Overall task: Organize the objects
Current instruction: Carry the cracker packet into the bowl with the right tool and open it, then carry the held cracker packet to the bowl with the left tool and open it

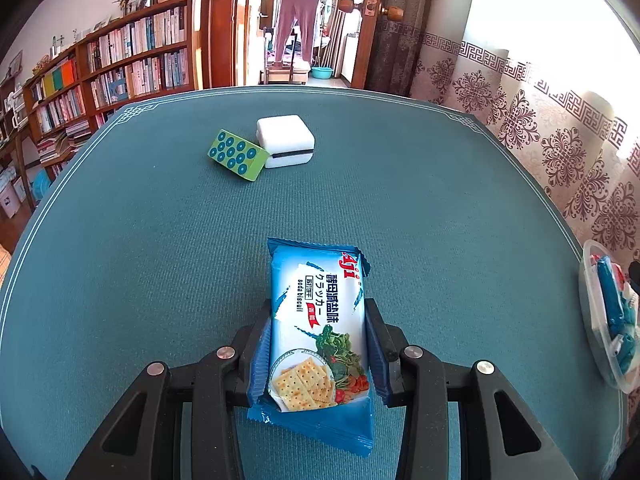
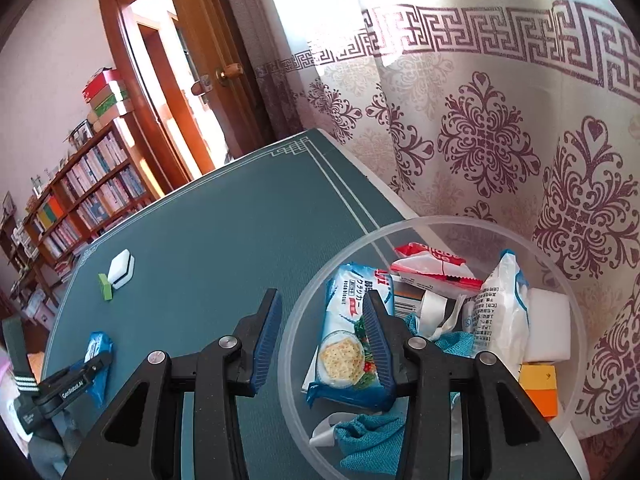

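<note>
The teal cloth bench [image 1: 400, 200] carries a round clear plastic tub [image 2: 400, 226] at 3 o'clock, full of packets and cloths. The left hand-held gripper [image 1: 318, 308] clamps a glossy blue "soda biscuit" packet [image 1: 316, 320]. The right hand-held gripper [image 2: 322, 308] stands parted astride the tub's rim, empty. At 11 o'clock lie a white box [image 1: 286, 140] and a green dotted block [image 1: 238, 155], touching.

Bright window [image 1: 540, 8] glare, sharp focus, fisheye-bent dark corners

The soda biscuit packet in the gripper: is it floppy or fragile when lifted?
The soda biscuit packet probably stays stiff: its body looks flat and blocky. Crackers pictured on it likely crack if squeezed hard. Its glossy wrapper may be slippery.
</note>
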A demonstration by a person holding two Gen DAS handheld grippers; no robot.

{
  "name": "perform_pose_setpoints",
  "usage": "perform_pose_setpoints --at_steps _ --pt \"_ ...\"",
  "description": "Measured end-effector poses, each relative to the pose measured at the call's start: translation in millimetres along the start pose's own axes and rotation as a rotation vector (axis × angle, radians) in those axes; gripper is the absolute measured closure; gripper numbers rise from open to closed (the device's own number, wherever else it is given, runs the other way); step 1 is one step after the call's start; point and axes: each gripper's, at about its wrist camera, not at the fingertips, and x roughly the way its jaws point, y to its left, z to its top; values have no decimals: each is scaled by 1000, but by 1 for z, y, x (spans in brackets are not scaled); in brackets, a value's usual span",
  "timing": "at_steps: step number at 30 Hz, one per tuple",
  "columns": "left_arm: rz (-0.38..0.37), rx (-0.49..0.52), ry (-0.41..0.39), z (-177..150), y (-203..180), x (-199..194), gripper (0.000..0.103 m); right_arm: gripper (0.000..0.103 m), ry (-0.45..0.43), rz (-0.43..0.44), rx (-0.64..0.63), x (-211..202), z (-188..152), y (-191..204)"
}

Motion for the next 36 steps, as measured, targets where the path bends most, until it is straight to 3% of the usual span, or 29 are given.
perform_pose_setpoints --at_steps 6,10,21,36 --pt "-39 11 8 -2 -8 -3 60 59 -68 -27 -150 -27 -21 16" --pt "-56 20 22 -5 -17 -3 60 59 -66 -19 -206 -39 -37 17" --pt "-145 93 53 -9 -67 -9 60 59 -18 -12 -214 -58 -66 -12" --pt "-263 295 32 -2 -180 -38 60 58 -40 16 -201 -80 -77 -50"
